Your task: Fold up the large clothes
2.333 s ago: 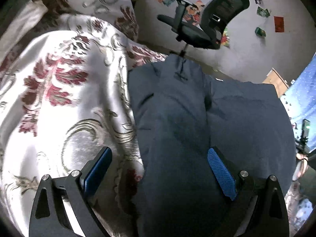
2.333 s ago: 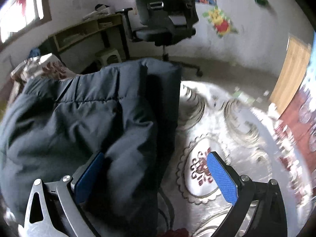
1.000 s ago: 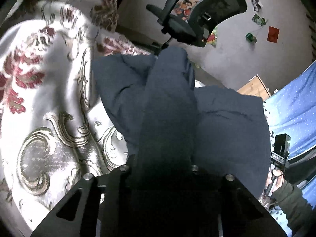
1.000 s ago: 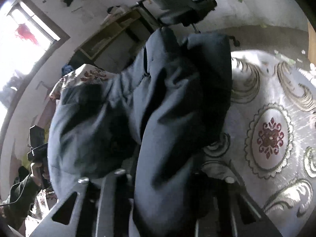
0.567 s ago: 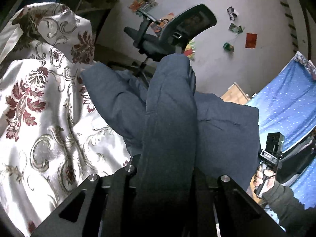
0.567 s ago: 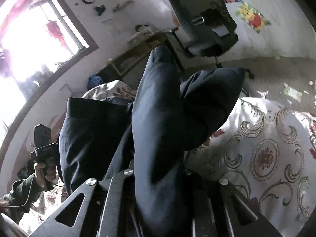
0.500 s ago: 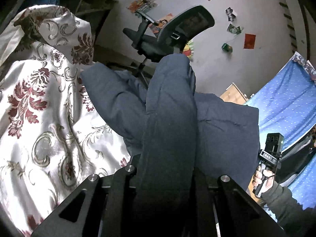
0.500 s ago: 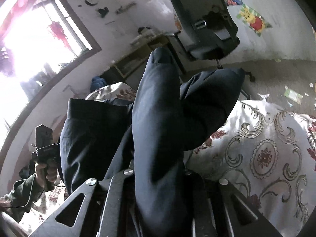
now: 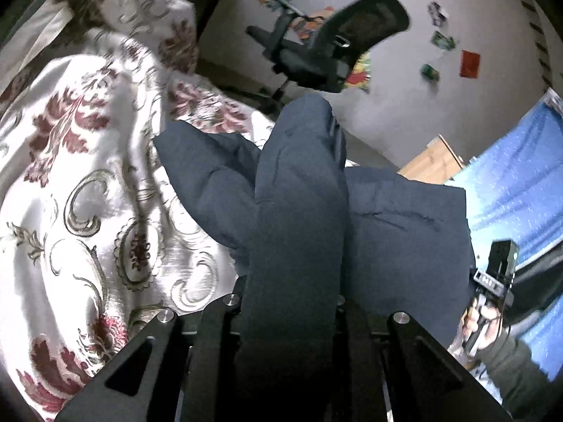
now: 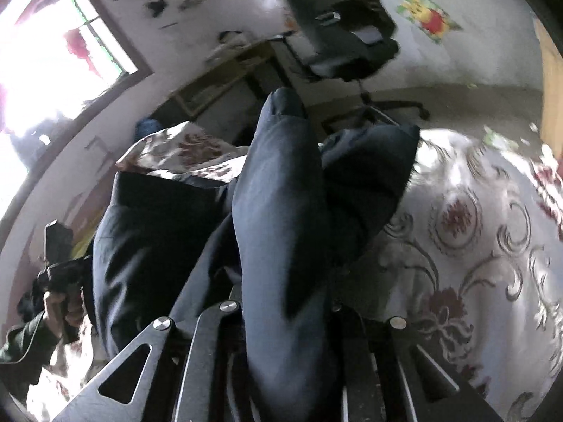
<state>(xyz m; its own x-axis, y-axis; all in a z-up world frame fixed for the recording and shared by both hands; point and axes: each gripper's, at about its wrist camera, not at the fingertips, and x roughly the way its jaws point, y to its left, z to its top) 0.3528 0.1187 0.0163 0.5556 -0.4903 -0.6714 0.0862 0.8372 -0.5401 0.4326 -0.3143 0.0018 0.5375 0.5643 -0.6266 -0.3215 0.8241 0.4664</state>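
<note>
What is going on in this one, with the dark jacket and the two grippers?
A person is folding a dark blue padded jacket on a bed with a floral bedspread. The left gripper and the right gripper are each shut on a thick fold of the jacket near one side, holding that edge up off the bedspread while the rest hangs and rests below. An office chair stands beyond the bed.

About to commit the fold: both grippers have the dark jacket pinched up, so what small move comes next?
Probably carry both pinched folds forward over the jacket part lying on the bedspread, since left gripper and right gripper each clamp a raised ridge.
</note>
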